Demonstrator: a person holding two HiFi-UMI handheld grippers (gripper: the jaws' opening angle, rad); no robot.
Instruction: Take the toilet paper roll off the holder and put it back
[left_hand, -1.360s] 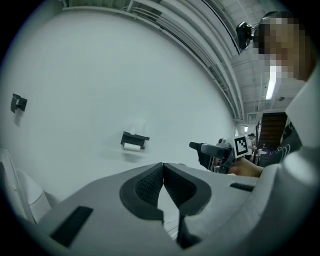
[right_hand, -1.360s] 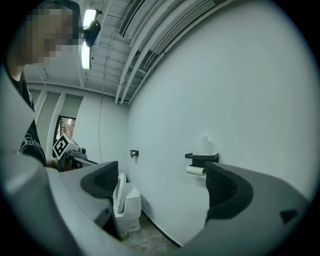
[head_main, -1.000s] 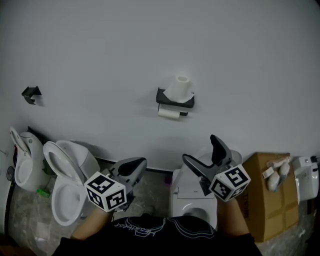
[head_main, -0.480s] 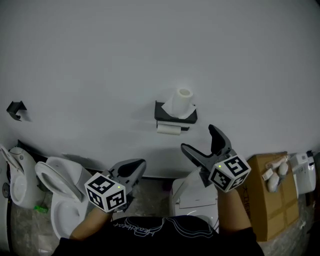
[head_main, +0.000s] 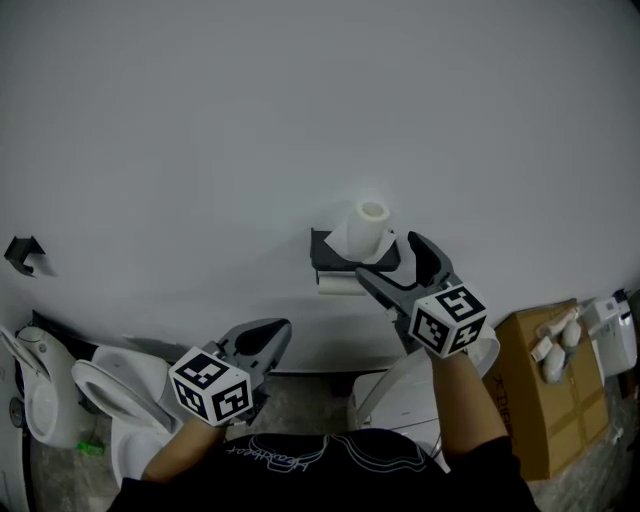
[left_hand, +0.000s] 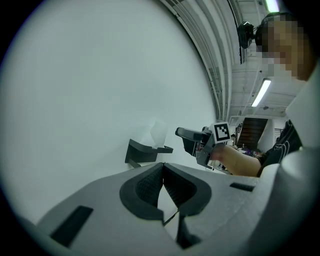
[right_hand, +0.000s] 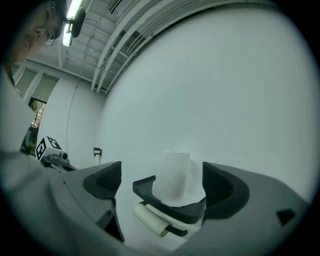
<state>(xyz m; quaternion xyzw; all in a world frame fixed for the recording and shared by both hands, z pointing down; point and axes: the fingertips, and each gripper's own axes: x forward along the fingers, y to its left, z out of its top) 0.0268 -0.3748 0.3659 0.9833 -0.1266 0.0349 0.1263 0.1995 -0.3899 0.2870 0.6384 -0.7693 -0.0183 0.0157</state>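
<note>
A white toilet paper roll stands upright on the black wall holder. A second roll hangs on the bar under it. My right gripper is open just in front of the holder. Its jaws have just been closing slightly, and nothing is between them. In the right gripper view the roll shows ahead between the two fingers, on the holder. My left gripper hangs lower left, shut and empty. The left gripper view shows its pads meeting, with the holder and the right gripper beyond.
The holder hangs on a plain white wall. Below stand an open toilet at the left and another toilet under my right arm. A cardboard box with small items sits at the right. A black hook is far left on the wall.
My right gripper has moved forward and up, from well below the holder to just in front of it. The left gripper also advanced toward the wall.
</note>
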